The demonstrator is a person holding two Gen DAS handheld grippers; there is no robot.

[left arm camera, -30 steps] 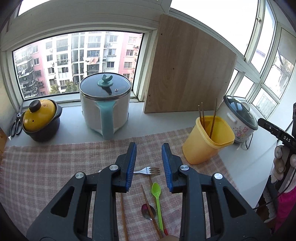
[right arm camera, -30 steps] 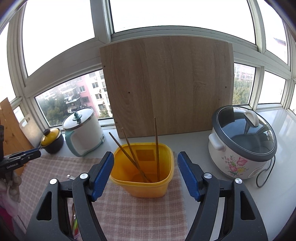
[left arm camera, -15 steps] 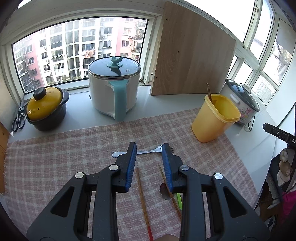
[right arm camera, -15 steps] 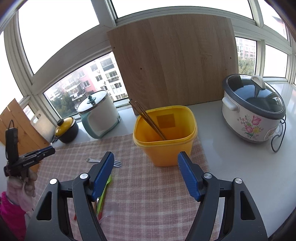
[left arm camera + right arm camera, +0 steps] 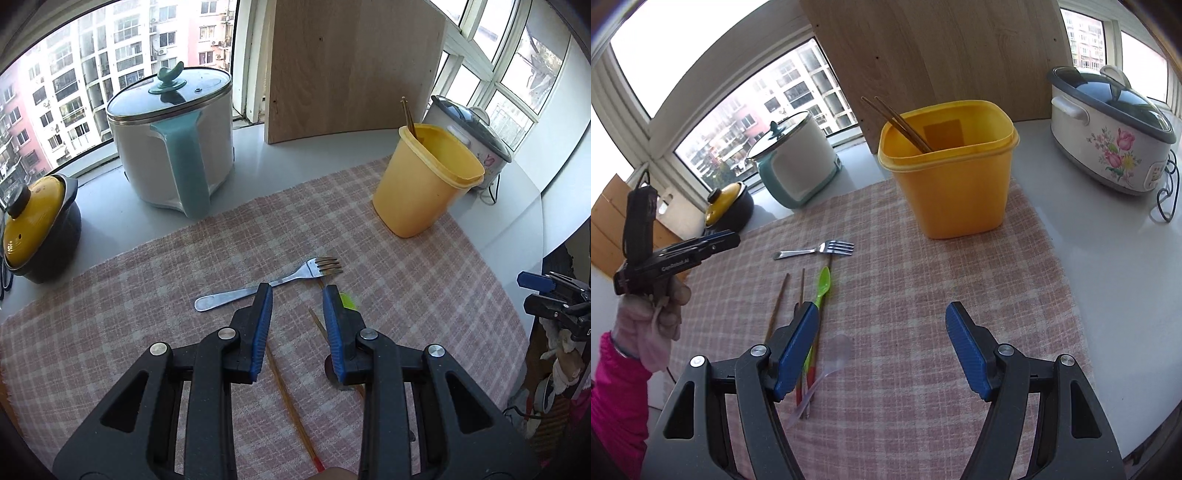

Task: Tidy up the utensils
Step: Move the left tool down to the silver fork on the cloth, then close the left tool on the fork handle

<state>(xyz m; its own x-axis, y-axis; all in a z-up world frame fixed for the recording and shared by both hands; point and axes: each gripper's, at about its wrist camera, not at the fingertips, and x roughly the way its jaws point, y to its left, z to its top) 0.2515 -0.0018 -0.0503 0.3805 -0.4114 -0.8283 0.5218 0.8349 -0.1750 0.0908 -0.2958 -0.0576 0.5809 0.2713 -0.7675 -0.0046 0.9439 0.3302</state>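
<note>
A metal fork (image 5: 266, 284) (image 5: 816, 249) lies on the checked cloth (image 5: 388, 266) just beyond my left gripper (image 5: 297, 295), which hangs over it narrowly open with nothing between its pads. Wooden chopsticks (image 5: 291, 402) (image 5: 779, 302), a green plastic spoon (image 5: 822, 286) and a clear spoon (image 5: 827, 369) lie beside the fork. The yellow container (image 5: 949, 173) (image 5: 424, 181) stands at the cloth's far right with chopsticks (image 5: 897, 122) leaning in it. My right gripper (image 5: 882, 314) hovers wide open and empty over bare cloth in front of the container, right of the loose utensils.
A white pot with a teal handle (image 5: 173, 140), a yellow-lidded dark pot (image 5: 33, 229), a wooden board (image 5: 354, 66) and a floral rice cooker (image 5: 1112, 129) with its cord stand along the window sill. A gloved hand (image 5: 653, 325) with a pink sleeve holds the left gripper.
Both grippers have sunk and tipped down toward the cloth. The loose utensils have come into the right wrist view. Neither gripper's opening has changed.
</note>
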